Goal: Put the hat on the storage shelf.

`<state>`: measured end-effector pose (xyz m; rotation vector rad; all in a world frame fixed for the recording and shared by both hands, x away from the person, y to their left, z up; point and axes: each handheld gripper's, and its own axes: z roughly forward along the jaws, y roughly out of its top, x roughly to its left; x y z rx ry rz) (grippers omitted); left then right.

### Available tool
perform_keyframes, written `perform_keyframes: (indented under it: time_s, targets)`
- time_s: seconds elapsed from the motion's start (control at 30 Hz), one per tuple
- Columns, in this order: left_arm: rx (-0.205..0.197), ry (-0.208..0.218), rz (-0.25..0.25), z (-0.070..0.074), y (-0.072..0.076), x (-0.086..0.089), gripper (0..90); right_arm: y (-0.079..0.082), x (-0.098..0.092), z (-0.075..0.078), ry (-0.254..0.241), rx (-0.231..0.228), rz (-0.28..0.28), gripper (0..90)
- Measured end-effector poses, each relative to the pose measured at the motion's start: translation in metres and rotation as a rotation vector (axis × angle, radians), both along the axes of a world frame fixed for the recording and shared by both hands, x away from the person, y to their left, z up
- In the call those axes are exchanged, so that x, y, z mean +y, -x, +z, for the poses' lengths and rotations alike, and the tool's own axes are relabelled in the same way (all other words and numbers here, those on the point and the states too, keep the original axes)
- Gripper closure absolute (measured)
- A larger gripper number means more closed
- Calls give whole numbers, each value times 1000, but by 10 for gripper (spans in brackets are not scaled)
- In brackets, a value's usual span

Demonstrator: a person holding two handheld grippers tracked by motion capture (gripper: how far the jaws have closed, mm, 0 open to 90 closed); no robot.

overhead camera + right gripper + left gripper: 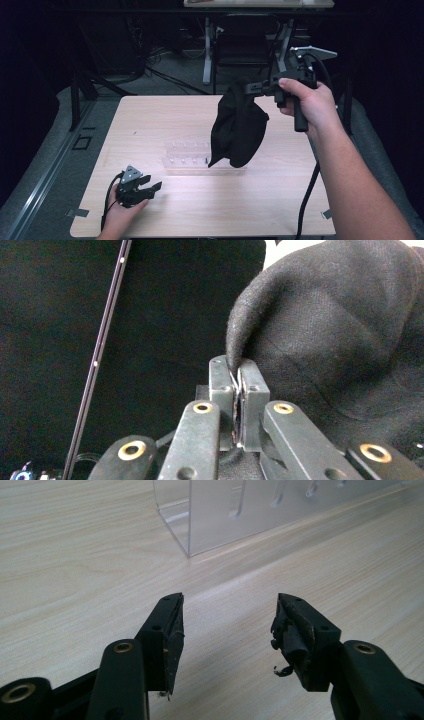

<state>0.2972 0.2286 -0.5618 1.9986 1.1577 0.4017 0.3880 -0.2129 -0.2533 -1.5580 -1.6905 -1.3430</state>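
A black cloth (pixel 237 127) hangs in the air over the right half of the table, pinched at its top edge by my right gripper (pixel 248 88), which a hand holds high and level. In the right gripper view the jaws are shut on a fold of the black cloth (pixel 325 325), with my right gripper (pixel 238 371) tips pressed together around it. My left gripper (pixel 151 183) rests low near the table's front left, open with nothing between its jaws. In the left gripper view my left gripper (pixel 227 617) points toward a clear plastic rack (pixel 240 510).
The clear plastic rack (pixel 187 157) lies on the wooden table (pixel 150 125) at the middle, partly behind the hanging cloth. A cable (pixel 307 195) trails down from the right hand. Table legs and a dark chair (pixel 240 50) stand beyond the far edge.
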Motion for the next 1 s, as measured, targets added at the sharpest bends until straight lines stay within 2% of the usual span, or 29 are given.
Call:
perform_keyframes:
  time_s: [0.2, 0.33, 0.37, 0.57, 0.67, 0.9, 1.0]
  targets:
    - [-2, 2, -4, 0, 0, 0, 459, -8, 3, -7, 18, 6, -12, 879]
    - [-2, 3, -5, 0, 0, 0, 459, -14, 7, -14, 10, 7, -19, 879]
    - [-13, 11, 0, -1, 0, -1, 459, -16, 8, -16, 9, 10, -17, 879]
    - [-12, 11, -3, -1, -1, -1, 459, -25, 16, -28, 22, 23, -28, 879]
    - [-16, 14, -4, -1, -1, -1, 459, -29, 23, -33, 46, 16, -30, 879]
    - [-17, 11, -8, 0, -1, -1, 459, -35, 29, -39, 54, 16, -29, 879]
    - [-16, 12, -8, 0, -1, 0, 459, -38, 29, -45, 40, 30, -39, 879]
